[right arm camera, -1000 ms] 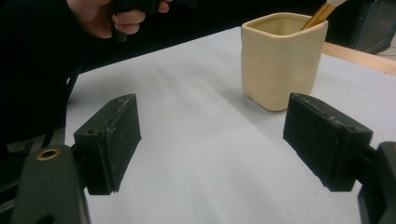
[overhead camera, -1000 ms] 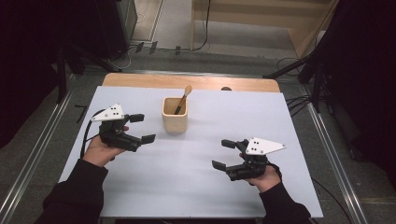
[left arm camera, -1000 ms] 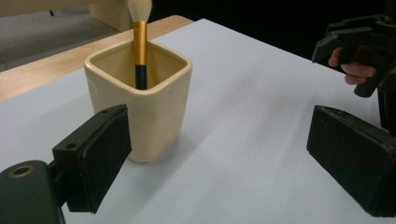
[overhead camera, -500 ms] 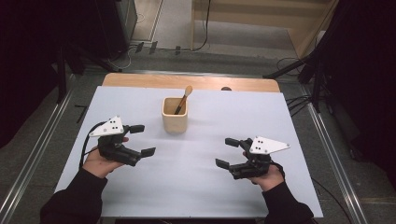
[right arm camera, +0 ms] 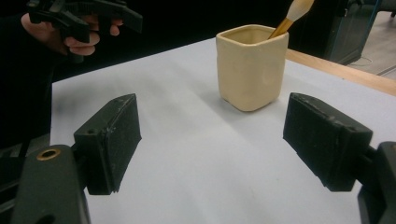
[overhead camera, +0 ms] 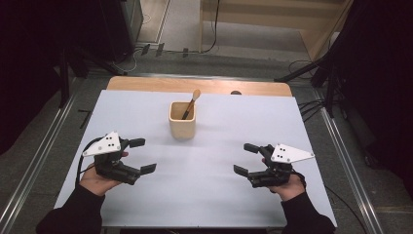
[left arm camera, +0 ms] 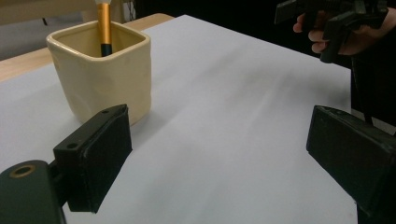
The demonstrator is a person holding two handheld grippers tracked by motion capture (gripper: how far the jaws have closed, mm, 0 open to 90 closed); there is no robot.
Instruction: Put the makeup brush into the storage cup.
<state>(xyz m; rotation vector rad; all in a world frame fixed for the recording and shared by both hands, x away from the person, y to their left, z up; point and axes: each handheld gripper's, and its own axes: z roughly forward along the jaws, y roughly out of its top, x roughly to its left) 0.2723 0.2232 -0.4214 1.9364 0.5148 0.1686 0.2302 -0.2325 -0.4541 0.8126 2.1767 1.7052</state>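
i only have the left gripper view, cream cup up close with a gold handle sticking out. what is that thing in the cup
Observer: A brush; the high view shows its pale rounded head above the cup.
Operator: which way does it lean
Observer: In the high view it leans toward the far right corner of the cup, head over the rim.
Operator: my jaws look wide, is the right gripper the same
Observer: Yes, the right gripper has its jaws wide apart with nothing between them, above the white sheet.
Operator: where does the cup sit on the table
Observer: Near the middle of the far half, ahead of both the left gripper and the right one.
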